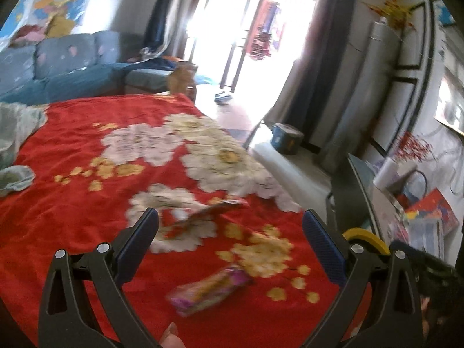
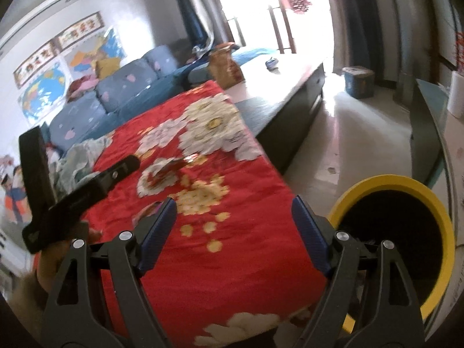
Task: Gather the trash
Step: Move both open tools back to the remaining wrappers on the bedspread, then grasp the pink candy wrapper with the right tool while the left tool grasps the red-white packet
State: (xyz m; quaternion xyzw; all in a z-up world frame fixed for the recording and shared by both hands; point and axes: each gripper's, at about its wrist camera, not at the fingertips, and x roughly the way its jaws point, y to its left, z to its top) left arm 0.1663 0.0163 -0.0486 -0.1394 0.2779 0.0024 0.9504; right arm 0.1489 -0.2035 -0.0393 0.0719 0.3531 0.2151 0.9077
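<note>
Two wrappers lie on a red cloth with white and yellow flowers (image 1: 72, 217). A purple and yellow one (image 1: 210, 291) is low between my left fingers, a red one (image 1: 203, 217) farther off. My left gripper (image 1: 230, 226) stands open above the cloth, nothing in it. The right gripper (image 2: 233, 213) is also open and empty over the cloth (image 2: 232, 261); the red wrapper (image 2: 171, 168) lies ahead of it. A yellow-rimmed bin with a black liner (image 2: 397, 240) stands just right of the right fingers; its rim (image 1: 365, 236) shows behind my left gripper's right finger. The left gripper's body (image 2: 87, 191) shows at the left.
Crumpled pale cloth (image 1: 14, 133) sits at the table's left edge. A blue sofa (image 1: 58, 69) stands behind. A dark low bench (image 2: 290, 110) and a blue box (image 2: 358, 82) are on the pale floor to the right. A cluttered shelf (image 1: 420, 211) lines the right wall.
</note>
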